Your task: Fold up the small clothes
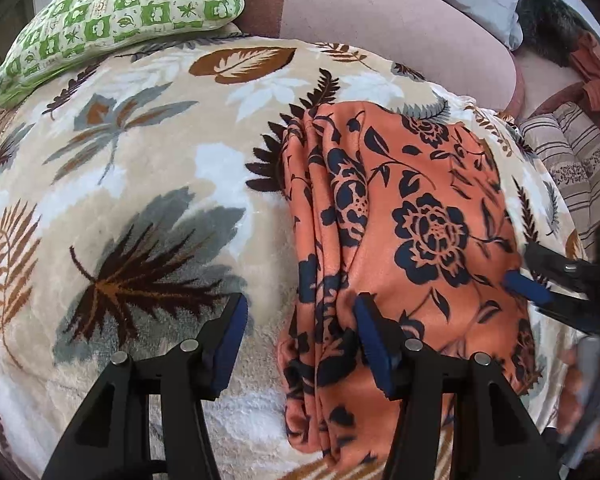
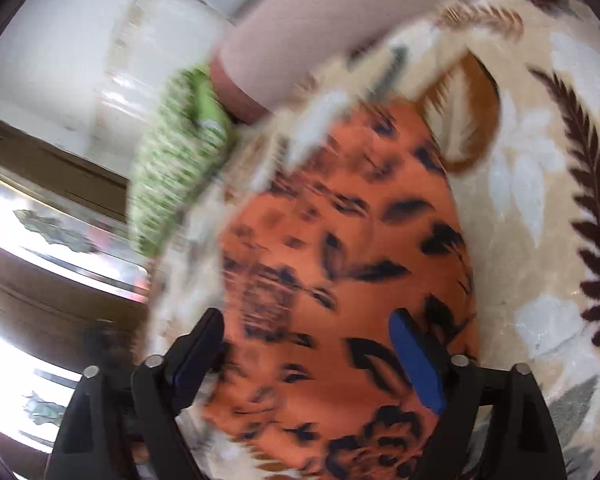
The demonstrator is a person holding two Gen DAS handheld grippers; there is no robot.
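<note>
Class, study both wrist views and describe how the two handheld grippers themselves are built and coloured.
The left gripper and the right gripper look alike: matte black angular plastic arms with triangular cut-outs, silver round pivot pins at the joints, and flat blue pads lining the inner finger faces. No cables or markings are visible.

The small cloth (image 1: 412, 216) is orange with dark navy flowers and leaves, the blanket (image 1: 140, 184) is cream with brown, grey and white leaves, the pillow (image 1: 116, 20) is green-and-white checked, and the gripper pads (image 1: 374, 344) are blue.
</note>
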